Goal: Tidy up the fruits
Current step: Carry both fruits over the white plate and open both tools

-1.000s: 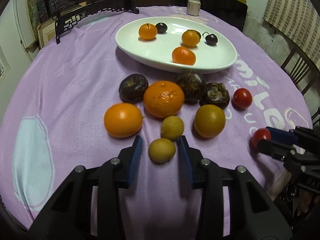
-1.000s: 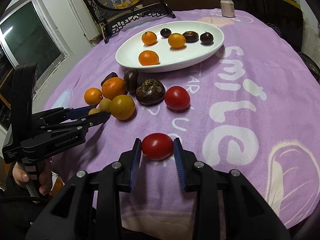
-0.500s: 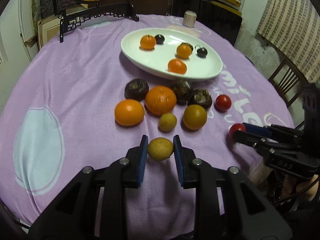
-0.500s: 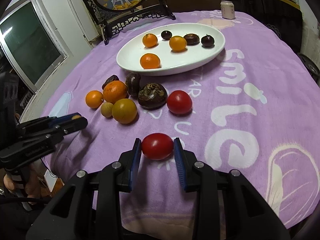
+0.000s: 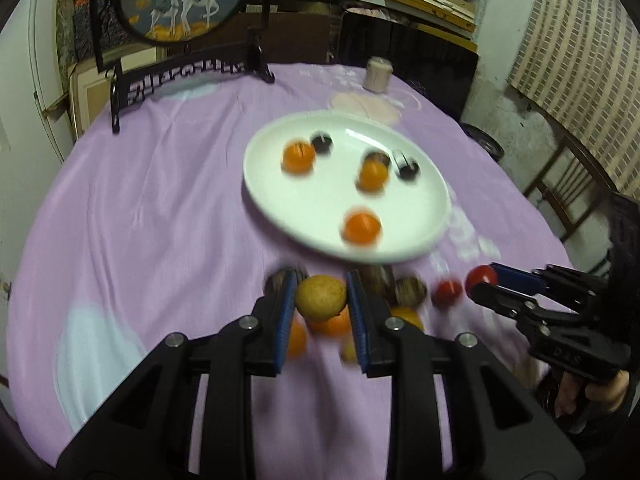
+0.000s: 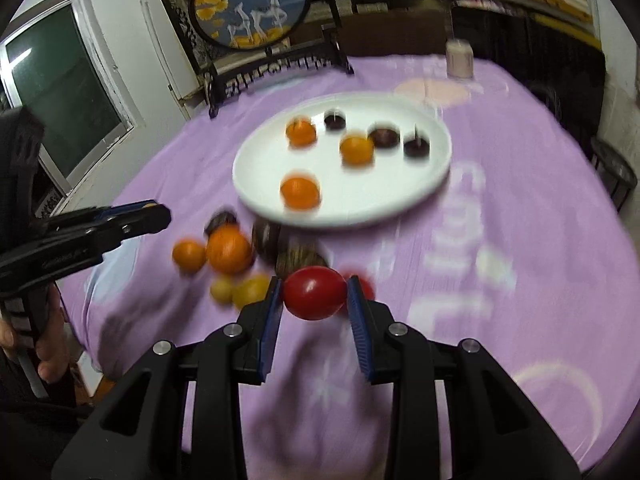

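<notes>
My left gripper (image 5: pixel 320 298) is shut on a small yellow-brown fruit (image 5: pixel 321 297), held above the loose fruit pile. My right gripper (image 6: pixel 314 293) is shut on a red tomato (image 6: pixel 315 293), also lifted off the cloth. In the left wrist view that right gripper (image 5: pixel 482 282) shows at the right with the tomato (image 5: pixel 480 276) at its tip. The white oval plate (image 5: pixel 280 200) lies ahead, holding three small oranges (image 5: pixel 361 229) and dark fruits (image 5: pixel 408 168). Oranges (image 6: pixel 229 250), dark fruits (image 6: pixel 266 236) and yellow fruits (image 6: pixel 250 290) lie on the cloth below, blurred. Another red tomato (image 5: pixel 448 291) lies beside them.
The round table has a purple cloth (image 5: pixel 160 200). A framed deer picture on a dark stand (image 5: pixel 184 4) rises at the far edge, a pale can (image 5: pixel 377 76) beside it. A wooden chair (image 5: pixel 568 188) stands at the right. A hand (image 6: pixel 48 344) grips the left tool.
The left gripper closed on the yellow-brown fruit and lifted it. Both grippers rose with their fruit and tilted up; the plate now sits nearer the picture's middle.
</notes>
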